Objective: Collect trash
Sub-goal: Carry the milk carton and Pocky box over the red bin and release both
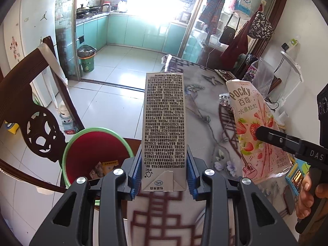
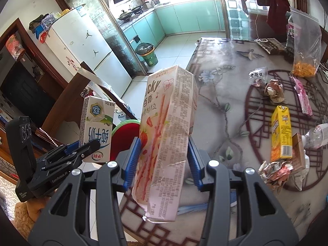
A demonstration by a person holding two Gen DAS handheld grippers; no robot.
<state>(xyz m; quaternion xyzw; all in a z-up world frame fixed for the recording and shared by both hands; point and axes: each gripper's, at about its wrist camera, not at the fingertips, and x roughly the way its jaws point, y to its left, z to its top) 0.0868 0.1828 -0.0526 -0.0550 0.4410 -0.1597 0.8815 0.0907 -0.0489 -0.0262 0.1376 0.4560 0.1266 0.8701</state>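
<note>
My left gripper (image 1: pixel 164 172) is shut on a white milk carton (image 1: pixel 164 127), held upside down with its printed side facing the camera; the same milk carton (image 2: pixel 97 129) shows at the left of the right wrist view. My right gripper (image 2: pixel 164 160) is shut on a pink Pocky box (image 2: pixel 168 135), also seen as the Pocky box (image 1: pixel 254 127) to the right of the carton. Both hang at the table's left edge. A red bin with a green rim (image 1: pixel 96 153) stands on the floor just left of the carton, with some litter inside; a sliver of the bin (image 2: pixel 125 131) shows between the two cartons.
On the patterned tablecloth (image 2: pixel 221 94) lie a yellow juice carton (image 2: pixel 281 135), crumpled wrappers (image 2: pixel 274 90), a plastic bottle (image 2: pixel 317 135) and a clear bag of snacks (image 2: pixel 305 47). A dark wooden chair (image 1: pixel 39 110) stands left of the bin. A green bin (image 1: pixel 87 58) sits at the kitchen doorway.
</note>
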